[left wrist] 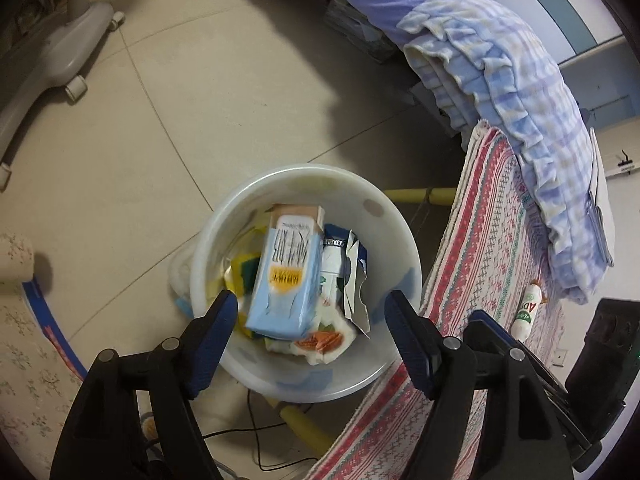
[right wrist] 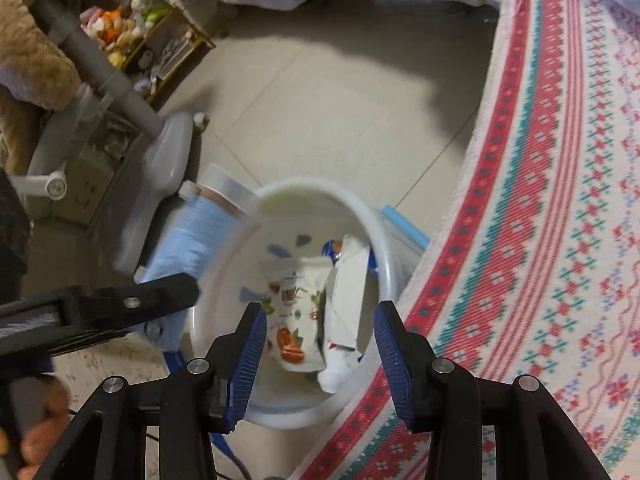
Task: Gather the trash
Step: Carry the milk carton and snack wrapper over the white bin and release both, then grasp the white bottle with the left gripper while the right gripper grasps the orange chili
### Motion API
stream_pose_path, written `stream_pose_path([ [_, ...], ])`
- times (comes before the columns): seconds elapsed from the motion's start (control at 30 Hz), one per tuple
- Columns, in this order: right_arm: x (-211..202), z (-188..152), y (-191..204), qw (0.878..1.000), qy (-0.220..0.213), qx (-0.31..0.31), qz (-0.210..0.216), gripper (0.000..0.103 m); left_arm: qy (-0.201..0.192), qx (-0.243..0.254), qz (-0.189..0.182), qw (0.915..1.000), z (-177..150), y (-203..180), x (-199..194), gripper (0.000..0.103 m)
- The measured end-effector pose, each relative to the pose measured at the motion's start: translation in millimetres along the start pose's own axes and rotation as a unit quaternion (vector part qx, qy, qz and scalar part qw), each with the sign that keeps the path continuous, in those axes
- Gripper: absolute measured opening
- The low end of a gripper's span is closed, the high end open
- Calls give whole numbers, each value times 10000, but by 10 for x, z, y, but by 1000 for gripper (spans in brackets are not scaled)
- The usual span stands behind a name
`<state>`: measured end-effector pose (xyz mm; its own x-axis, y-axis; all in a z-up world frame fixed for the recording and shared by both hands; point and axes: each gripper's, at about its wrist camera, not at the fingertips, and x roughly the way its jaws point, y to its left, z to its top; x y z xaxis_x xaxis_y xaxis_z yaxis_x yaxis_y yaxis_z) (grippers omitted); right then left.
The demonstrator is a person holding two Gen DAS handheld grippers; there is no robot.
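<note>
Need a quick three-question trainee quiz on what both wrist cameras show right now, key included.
1. True or false: the light blue carton is clamped between the left gripper's pads.
2. What lies on the patterned cloth, not yet in the white bin?
A. a small white bottle
B. a spoon
C. a shoe
3. In the right wrist view, what sits in the bin below the right gripper?

Key
1. False: it is over the bin, between the spread pads with gaps on both sides.
2. A: the small white bottle.
3. A white snack pouch with orange print, beside torn white packaging.
</note>
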<state>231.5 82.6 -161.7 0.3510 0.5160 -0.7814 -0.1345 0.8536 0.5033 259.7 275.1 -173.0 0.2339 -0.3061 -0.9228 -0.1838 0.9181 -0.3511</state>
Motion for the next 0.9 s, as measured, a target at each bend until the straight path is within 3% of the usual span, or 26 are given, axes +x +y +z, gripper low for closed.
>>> stream_pose_path([
  [0.27,-326,-61,-120,9997,-212,134,-37,50,-219,21,5,9998,-121,-156,-292,78],
  [0.5,-675,-154,-261,9987,-400,317,-37,50,-491,436,102,9978,-460,-566,-608,78],
  [0.7,-1027,-265,-336,9977,-582,328,-96,50,-909,1017,294,9902,-837,-1058,-875,78],
  [0.9,-1438,-349,-437,9953,-848,465,-108,50,-1406,1650,454,9752,-1265,-1647,-1054,78],
])
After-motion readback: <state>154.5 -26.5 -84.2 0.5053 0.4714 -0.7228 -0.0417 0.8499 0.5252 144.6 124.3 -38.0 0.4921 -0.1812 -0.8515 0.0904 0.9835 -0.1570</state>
